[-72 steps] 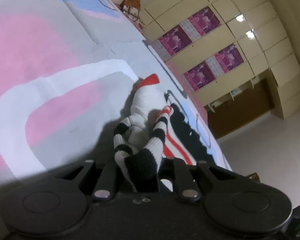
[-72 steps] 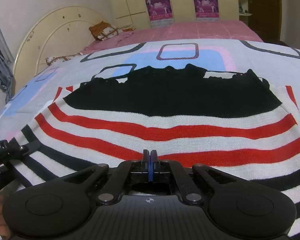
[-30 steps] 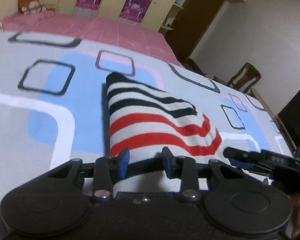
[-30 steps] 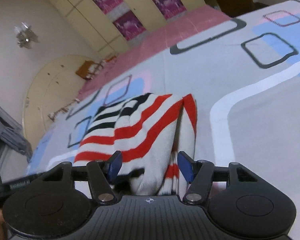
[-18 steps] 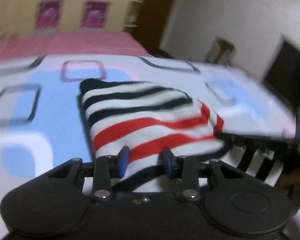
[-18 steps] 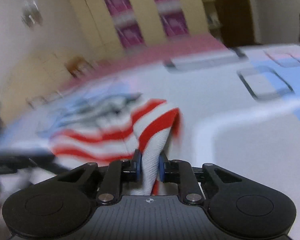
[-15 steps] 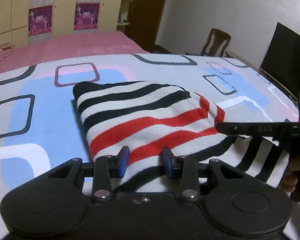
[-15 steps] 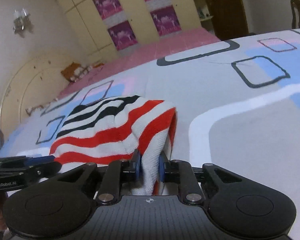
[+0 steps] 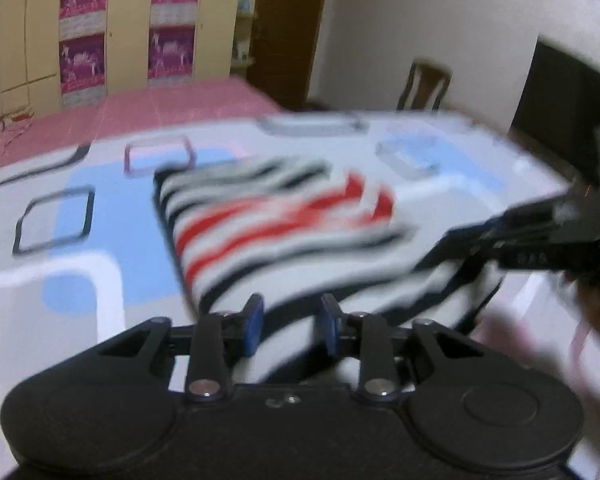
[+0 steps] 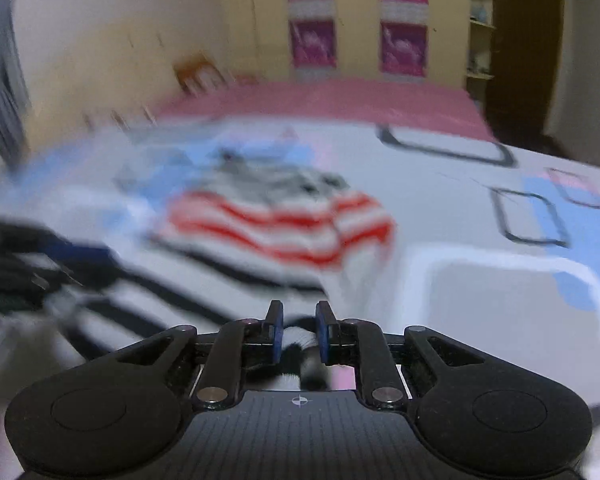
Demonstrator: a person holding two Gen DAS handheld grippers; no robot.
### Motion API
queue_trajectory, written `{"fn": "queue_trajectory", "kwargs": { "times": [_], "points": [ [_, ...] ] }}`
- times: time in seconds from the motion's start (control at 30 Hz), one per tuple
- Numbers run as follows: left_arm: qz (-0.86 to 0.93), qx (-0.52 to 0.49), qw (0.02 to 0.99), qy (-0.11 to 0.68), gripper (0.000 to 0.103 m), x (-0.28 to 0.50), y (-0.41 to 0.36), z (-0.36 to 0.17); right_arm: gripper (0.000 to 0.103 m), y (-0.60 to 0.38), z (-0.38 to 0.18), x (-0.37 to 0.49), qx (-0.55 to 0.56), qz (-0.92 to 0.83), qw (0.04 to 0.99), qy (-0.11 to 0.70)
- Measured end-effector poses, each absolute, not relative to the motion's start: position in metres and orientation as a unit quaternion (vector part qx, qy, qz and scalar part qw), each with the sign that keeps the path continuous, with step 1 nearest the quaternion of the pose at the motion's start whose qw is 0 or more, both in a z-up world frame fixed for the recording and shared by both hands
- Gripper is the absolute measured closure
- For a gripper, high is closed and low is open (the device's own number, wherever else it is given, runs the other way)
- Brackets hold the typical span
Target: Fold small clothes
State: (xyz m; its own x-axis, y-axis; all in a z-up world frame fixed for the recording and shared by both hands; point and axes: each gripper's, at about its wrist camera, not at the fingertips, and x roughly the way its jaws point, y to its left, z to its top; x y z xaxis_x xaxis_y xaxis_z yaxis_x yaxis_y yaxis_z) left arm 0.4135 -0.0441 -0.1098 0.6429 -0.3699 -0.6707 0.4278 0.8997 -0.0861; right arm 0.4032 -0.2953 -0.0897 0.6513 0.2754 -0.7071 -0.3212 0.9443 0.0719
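Note:
A red, white and black striped sweater (image 9: 284, 232) lies folded on the patterned bedspread (image 9: 80, 240); both views are motion-blurred. My left gripper (image 9: 291, 326) sits at the sweater's near edge, its jaws closing with white and black fabric filling the gap between the blue pads. In the right wrist view the sweater (image 10: 276, 220) stretches toward my right gripper (image 10: 299, 330), whose jaws are closing narrowly on a bunched fold of it. Each gripper shows in the other's view: the right gripper (image 9: 520, 240) at the sweater's right side, the left gripper (image 10: 40, 268) at its left.
A hand (image 9: 596, 308) holds the right gripper at the picture's edge. Pink bedding (image 10: 340, 100) covers the far end of the bed. Yellow wardrobes with purple posters (image 9: 84, 32), a dark door (image 9: 284, 28) and a wooden chair (image 9: 424, 84) stand beyond.
The right jaws went from wide open around the sweater's folded edge to nearly shut on it. Both grippers rolled and moved sideways. The left pads came closer together on the fabric.

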Motion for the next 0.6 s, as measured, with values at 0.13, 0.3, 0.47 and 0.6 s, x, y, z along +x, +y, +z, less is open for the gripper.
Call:
{"fn": "queue_trajectory", "kwargs": {
  "times": [0.13, 0.3, 0.47, 0.6],
  "points": [
    [-0.208, 0.047, 0.906, 0.366, 0.073, 0.409, -0.041, -0.124, 0.091, -0.301, -0.107, 0.395, -0.018, 0.150, 0.904, 0.399],
    [-0.199, 0.044, 0.905, 0.374, 0.073, 0.408, -0.036, -0.116, 0.091, -0.306, -0.102, 0.396, -0.004, 0.169, 0.892, 0.419],
    [-0.173, -0.013, 0.915, 0.365, 0.055, 0.395, -0.022, -0.104, 0.050, -0.331, -0.078, 0.383, 0.052, 0.130, 0.915, 0.378],
    [-0.155, -0.079, 0.906, 0.386, 0.050, 0.403, -0.016, -0.115, 0.050, -0.334, -0.090, 0.397, 0.115, 0.148, 0.904, 0.385]
  ]
}}
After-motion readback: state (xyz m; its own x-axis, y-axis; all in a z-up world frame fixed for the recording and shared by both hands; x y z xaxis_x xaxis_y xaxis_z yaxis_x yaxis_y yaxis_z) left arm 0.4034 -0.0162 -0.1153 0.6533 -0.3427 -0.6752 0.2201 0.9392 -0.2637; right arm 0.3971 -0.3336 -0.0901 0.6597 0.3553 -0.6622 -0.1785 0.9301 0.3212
